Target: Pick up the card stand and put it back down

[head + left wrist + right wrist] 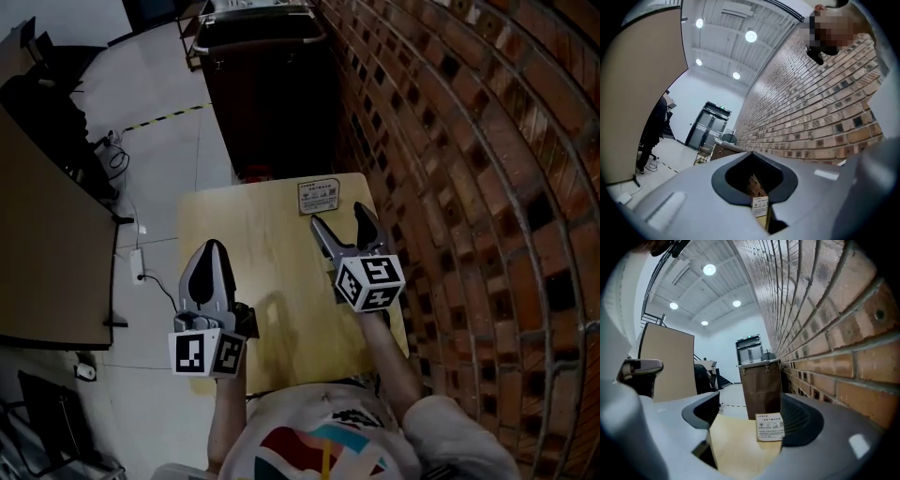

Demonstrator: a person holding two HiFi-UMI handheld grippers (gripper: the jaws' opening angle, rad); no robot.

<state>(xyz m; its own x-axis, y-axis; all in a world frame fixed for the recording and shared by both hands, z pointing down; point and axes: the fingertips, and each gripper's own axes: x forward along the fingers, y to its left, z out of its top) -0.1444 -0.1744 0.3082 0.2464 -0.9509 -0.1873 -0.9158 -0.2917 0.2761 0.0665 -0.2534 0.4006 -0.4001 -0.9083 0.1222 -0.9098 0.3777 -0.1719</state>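
A brick wall [469, 141] is seen along the right side, and a pale tiled floor [159, 84] is spread to the left of it. A tall dark brown cabinet [272, 84] is set against the wall, just beyond the far edge of a small light wooden surface [253, 234].

Over the near left part of the surface, the left tongs [212, 246] are held with the jaws brought together and nothing is clasped by them; only a narrow slit is left in the left gripper view.

Toward the right side, the right tongs [337, 217] are held low over the wood with the jaws spread apart and released. Bare wood is seen between them in the right gripper view.

The card stand [319, 196], a small white printed card, is placed upright at the far edge of the surface in front of the cabinet. It is found just beyond the tips of the right tongs and is touched by neither jaw.
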